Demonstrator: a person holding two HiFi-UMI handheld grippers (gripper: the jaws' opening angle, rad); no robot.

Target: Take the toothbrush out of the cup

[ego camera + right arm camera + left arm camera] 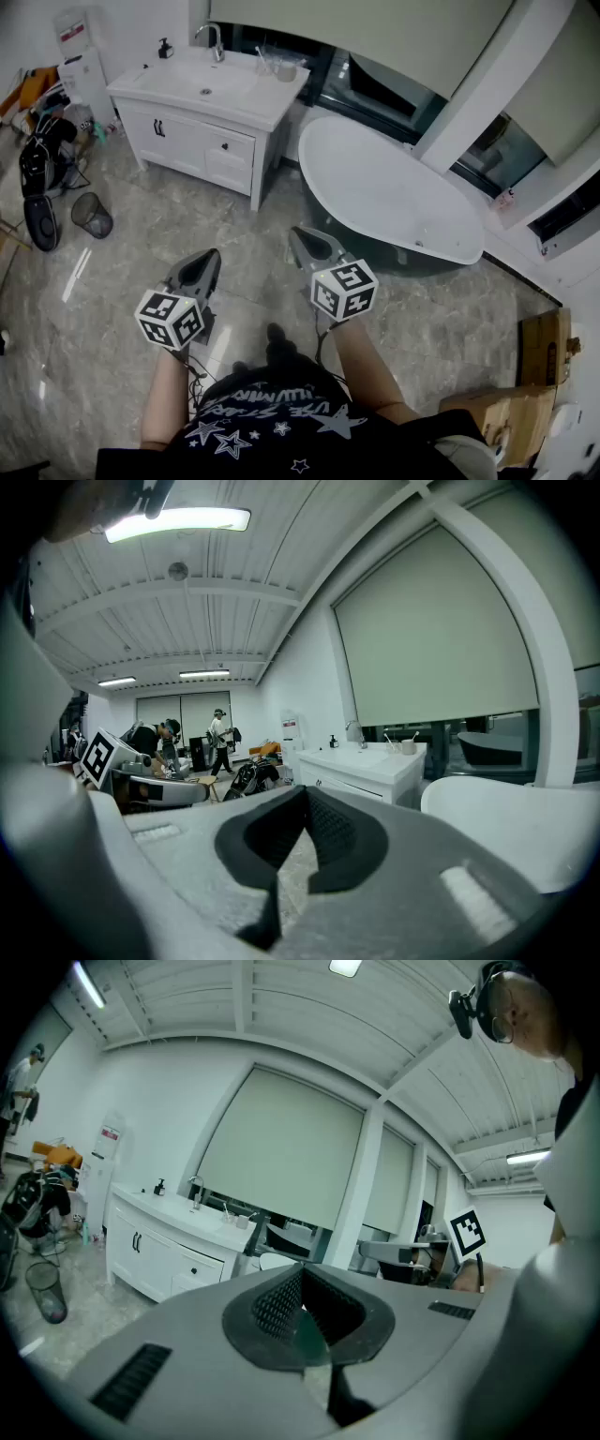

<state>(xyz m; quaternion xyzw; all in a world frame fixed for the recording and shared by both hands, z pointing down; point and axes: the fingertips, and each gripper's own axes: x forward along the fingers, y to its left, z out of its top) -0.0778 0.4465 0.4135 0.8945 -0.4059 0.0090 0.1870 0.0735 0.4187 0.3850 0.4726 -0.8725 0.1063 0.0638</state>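
I had both tools held out low over the marble floor, well short of the work. The left gripper had its jaws pressed together with nothing between them; the left gripper view showed the ribbed pads meeting at the tip. The right gripper was likewise closed tight and empty, its dark pads touching along their front edge. Both pointed only slightly downward, toward the far side of the room.

The cup stood on the right end of the white vanity, far ahead and to the left of me, just beside a clear glass. In the right gripper view I could make out the toothbrush leaning out of the cup's top, though too small to read more. The faucet rose behind the sink basin, and a dark soap bottle sat at the far left corner. A white bathtub lay to the right of the vanity, and a mesh wastebasket stood on the floor at near left.
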